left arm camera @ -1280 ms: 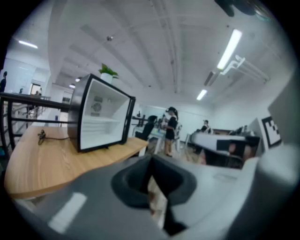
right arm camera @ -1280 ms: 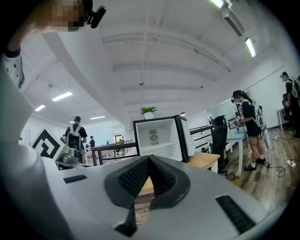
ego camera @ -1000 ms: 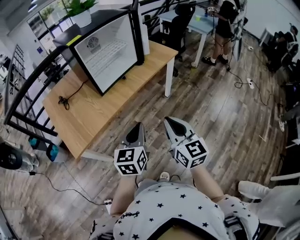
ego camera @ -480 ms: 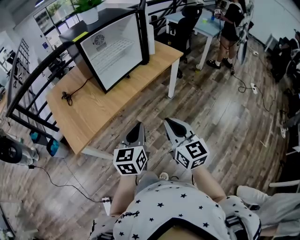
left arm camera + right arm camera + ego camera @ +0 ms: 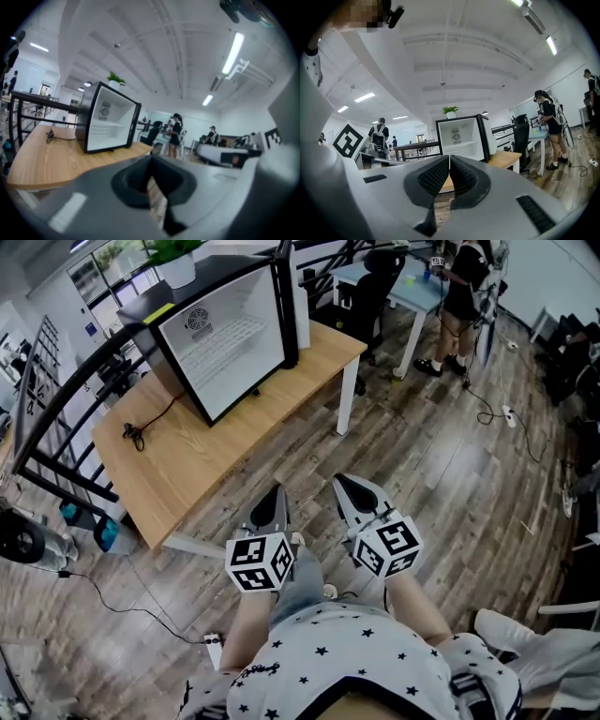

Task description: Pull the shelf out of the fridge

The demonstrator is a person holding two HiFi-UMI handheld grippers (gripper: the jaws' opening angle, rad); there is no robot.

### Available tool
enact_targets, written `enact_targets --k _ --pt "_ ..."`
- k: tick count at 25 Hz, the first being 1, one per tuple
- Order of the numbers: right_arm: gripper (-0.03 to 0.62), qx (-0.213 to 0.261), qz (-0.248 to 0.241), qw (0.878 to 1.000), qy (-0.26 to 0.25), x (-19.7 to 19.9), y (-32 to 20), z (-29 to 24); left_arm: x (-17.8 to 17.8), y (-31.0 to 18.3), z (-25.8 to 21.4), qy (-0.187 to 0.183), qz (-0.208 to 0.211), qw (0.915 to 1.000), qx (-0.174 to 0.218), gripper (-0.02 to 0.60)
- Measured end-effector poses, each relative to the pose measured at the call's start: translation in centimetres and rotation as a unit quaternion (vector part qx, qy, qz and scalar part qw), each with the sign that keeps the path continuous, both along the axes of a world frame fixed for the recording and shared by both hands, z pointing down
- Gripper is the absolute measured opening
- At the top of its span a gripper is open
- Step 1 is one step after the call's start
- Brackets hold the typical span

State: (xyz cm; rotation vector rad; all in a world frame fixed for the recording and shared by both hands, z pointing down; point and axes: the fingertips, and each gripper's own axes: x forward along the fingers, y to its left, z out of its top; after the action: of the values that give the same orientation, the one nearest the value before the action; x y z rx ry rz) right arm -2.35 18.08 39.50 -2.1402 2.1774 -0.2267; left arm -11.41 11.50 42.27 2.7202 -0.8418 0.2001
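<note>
Barely shifted — left tool and right tool, jaws together, empty, hang well apart from the mini fridge; approach step — next, walk up, reach its wire shelf.

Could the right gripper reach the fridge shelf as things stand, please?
Probably not yet: the right gripper, shut, hangs over the floor well short of the shelf, though the fridge stands open facing it.

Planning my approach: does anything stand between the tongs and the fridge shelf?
Nothing visible does. The fridge stands open on the table, its shelf exposed toward the left tongs and right tongs. Only bare wooden floor and the table's near edge lie between.
</note>
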Motion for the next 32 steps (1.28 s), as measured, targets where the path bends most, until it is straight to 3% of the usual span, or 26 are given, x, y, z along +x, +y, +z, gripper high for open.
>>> enact_targets --k 15,24,32 --pt "0.021 0.003 0.014 1.000 0.000 3.9 -5.7 0.7 3.1 -6.2 1.4 -0.002 -0.008 0.9998 -0.020 0.008" --pt "0.021 0.002 0.011 1.000 -0.017 7.1 -12.8 0.6 5.8 -12.5 1.4 0.005 -0.009 0.9998 -0.018 0.008" --pt "0.021 -0.003 -0.003 1.000 0.002 8.5 -19.2 -0.5 7.7 -18.5 0.9 -0.001 -0.012 0.9997 -0.023 0.008"
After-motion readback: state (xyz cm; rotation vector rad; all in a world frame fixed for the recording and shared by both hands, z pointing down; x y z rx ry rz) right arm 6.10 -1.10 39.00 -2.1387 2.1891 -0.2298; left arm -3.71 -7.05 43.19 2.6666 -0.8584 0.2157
